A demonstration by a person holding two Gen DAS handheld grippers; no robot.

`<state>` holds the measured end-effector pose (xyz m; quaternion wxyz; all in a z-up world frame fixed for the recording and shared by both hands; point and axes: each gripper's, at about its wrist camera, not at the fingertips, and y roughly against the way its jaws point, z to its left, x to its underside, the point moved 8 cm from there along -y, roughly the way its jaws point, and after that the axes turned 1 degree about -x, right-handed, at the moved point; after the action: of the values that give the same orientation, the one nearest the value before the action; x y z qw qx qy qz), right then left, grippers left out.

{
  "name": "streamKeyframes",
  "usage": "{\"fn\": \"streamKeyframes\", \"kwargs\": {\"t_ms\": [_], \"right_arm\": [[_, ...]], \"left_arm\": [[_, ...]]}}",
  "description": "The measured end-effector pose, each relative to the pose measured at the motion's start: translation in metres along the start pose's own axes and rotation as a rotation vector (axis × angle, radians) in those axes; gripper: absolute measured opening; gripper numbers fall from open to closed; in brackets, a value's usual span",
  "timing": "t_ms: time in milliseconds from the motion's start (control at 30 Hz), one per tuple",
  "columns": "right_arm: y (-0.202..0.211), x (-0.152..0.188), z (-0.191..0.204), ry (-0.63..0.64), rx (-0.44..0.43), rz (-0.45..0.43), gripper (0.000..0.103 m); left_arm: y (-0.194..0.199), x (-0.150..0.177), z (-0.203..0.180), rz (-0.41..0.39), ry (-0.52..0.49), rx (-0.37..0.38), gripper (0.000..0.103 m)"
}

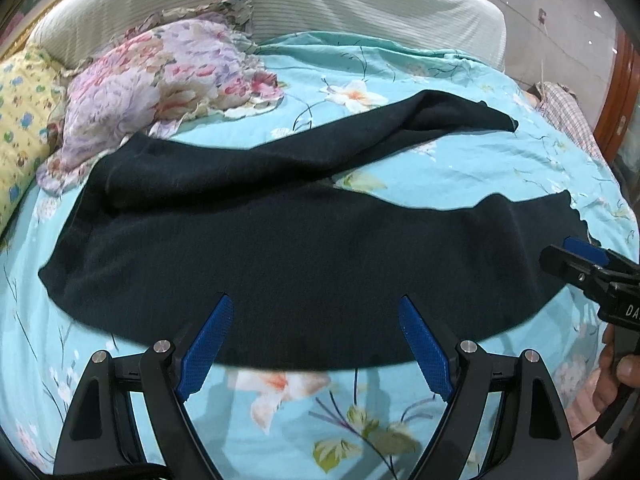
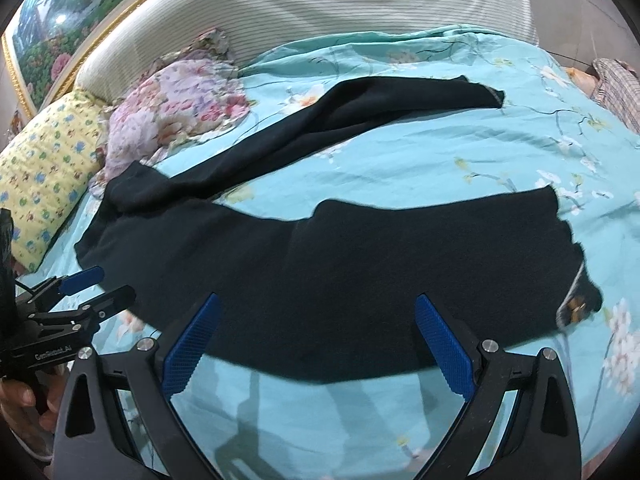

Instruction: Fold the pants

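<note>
Pants (image 1: 280, 248): dark matt cloth, faintly fuzzy nap. Bed sheet (image 1: 460, 160): thin turquoise printed cloth, matt, lightly creased. Headboard (image 2: 320, 4): pale ribbed fabric. Left tool (image 1: 316, 344): black matt plastic arms, blue rough-textured pads (image 1: 206, 344), shiny metal pins. Right tool (image 2: 316, 344): same finish.
</note>
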<state>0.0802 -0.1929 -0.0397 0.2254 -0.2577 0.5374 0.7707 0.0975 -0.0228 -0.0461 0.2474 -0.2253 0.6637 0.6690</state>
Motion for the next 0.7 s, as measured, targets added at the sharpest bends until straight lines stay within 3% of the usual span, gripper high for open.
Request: {"fn": "streamKeyframes", "kwargs": {"t_ms": [367,700], "right_arm": [[-0.002,-0.054,-0.044,-0.048,0.034,-0.030,0.098],[-0.030,-0.119,-0.112,-0.290,-0.004,-0.011,0.098]], "left_arm": [[-0.023,-0.064,-0.029,-0.021,-0.113,0.018,0.086],[-0.078,-0.131,-0.067,0.003,-0.174,0.077,0.086]]}}
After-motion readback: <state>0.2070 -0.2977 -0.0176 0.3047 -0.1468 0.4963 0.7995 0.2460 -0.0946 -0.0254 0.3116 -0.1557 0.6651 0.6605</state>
